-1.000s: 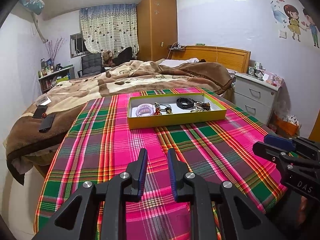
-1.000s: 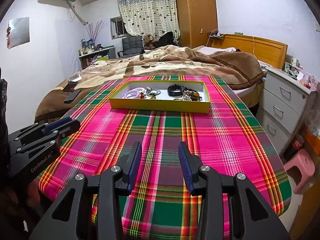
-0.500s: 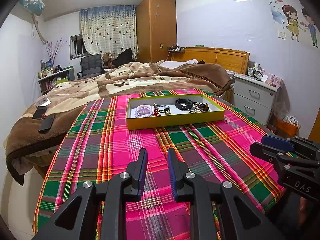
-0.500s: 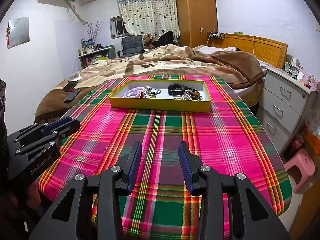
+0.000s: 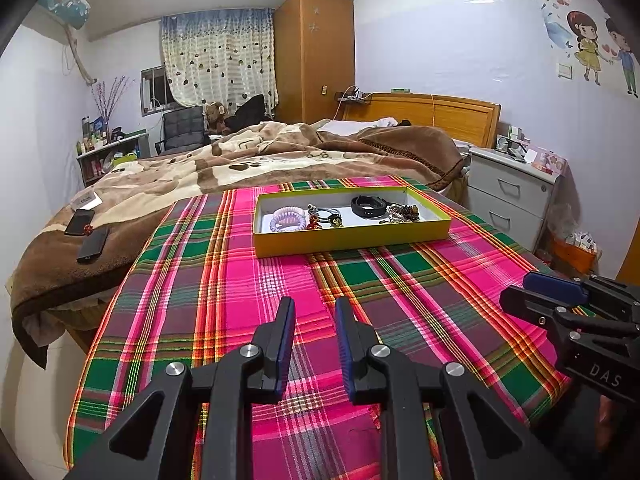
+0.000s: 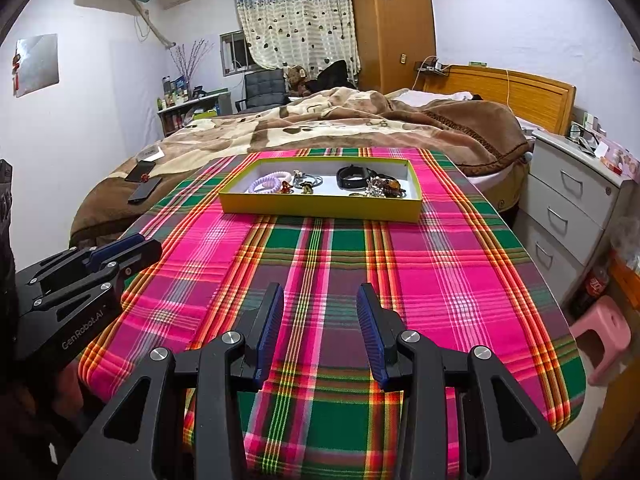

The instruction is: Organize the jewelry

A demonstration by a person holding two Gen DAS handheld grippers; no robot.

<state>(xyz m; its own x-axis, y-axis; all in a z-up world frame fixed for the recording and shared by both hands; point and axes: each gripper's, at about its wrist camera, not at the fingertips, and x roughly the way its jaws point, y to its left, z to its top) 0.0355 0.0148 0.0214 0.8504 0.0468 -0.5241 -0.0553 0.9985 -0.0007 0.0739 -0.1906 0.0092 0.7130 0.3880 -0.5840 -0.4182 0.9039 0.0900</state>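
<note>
You hold both claws low over the near end of a bench (image 5: 224,292) draped in a pink, green and orange plaid cloth. Your left claw (image 5: 314,312) has its two blue-padded fingers parted with nothing between them, released. Your right claw (image 6: 320,300) stands wider, also released and empty. Each points down the bench toward the far end.

There, well apart from both claws, lies a shallow rectangular yellow cardboard tray (image 5: 352,238) with a white floor. Its long axis runs across the bench, left to right, one long wall facing you. Bare plaid cloth lies between the claws and the tray.

Inside the tray, from left to right, are a coiled lilac spiral bracelet (image 5: 286,218), a small cluster of rings and charms with red and gold beads (image 5: 324,216), a black strap-like band (image 5: 368,205), and a tangle of dark beads and chain (image 5: 402,212) at the right end. The smaller pieces are too fine to tell apart.

Beyond the bench is a bed with a rumpled brown and cream blanket (image 5: 248,160); two dark phones (image 5: 86,232) lie on its left edge. A white drawer cabinet (image 5: 508,200) stands to the right.
</note>
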